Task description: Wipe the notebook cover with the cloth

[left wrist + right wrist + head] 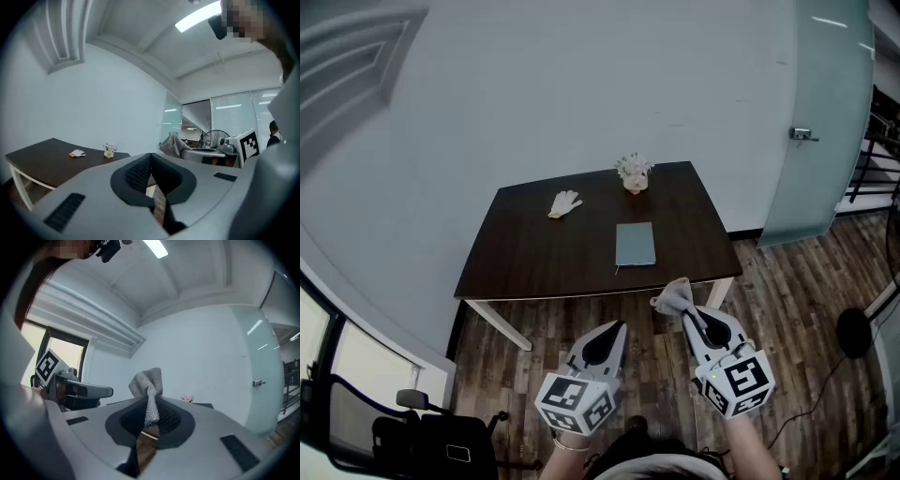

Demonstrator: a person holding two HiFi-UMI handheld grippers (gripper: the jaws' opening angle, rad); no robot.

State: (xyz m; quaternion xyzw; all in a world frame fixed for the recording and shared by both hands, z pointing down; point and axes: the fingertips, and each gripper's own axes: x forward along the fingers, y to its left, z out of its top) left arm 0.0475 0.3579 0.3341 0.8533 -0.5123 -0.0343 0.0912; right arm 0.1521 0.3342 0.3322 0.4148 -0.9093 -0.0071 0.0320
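Right tongs: pinched shut on grey knit cloth. Fabric squeezed betw. both pads, bunched top poking up past the tips, thin strip running down the gap. Same in head view: right tongs w/ cloth crumpled at the tip, held in air over wood floor, just short of table's near edge, not touching it.

Left tongs: pressed together, tips meeting, nothing betw. them, only a sliver of floor visible through the slit lower down. Head view: left tongs just beside the right pair, also over floor, short of the table, touching nothing. Cloth end and marker cube of right tongs visible at right of left gripper view.

Notebook: grey-blue, closed, lying flat on dark table, right of centre and toward near edge. Well apart from both tongs and from cloth.

Also on table: pale glove toward back left, small pot w/ flowers at back edge by the wall, each apart from notebook. Frosted glass door w/ handle at right, black chair at lower left.
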